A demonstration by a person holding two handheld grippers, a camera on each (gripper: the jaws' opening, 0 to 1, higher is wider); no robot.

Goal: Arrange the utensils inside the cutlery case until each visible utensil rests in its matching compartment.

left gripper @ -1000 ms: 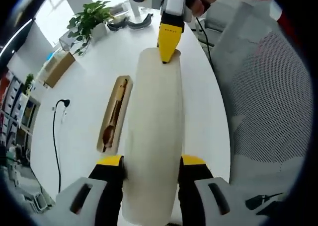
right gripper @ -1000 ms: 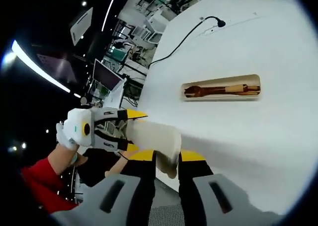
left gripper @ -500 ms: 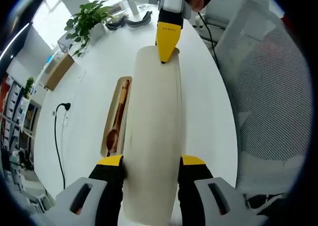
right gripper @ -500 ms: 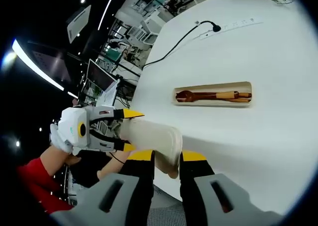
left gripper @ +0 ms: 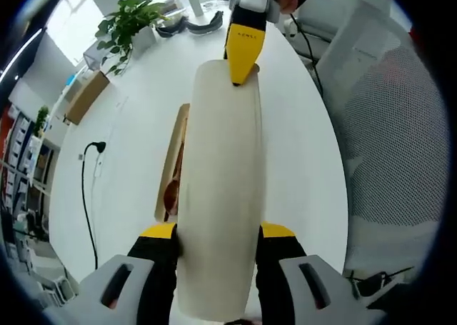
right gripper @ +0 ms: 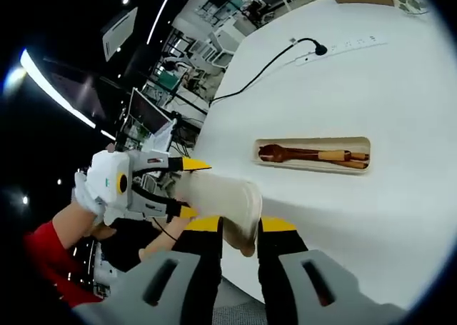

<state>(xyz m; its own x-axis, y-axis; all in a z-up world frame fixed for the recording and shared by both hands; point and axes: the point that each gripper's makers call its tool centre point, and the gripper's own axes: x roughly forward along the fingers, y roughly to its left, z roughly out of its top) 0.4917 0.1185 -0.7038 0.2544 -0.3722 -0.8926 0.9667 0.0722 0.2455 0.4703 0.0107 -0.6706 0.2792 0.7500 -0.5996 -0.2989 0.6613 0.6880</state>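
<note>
While the case (right gripper: 314,155) with its utensils (right gripper: 314,154) lies on the desk (right gripper: 400,89) at 2 o'clock, both tongs, left (left gripper: 216,232) and right (right gripper: 238,225), clamp opposite ends of the lid (left gripper: 221,189).

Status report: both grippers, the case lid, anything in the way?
Left gripper and right gripper each shut on an end of the cream lid. Case base open on the white table, wooden utensils inside. Nothing blocking.
</note>
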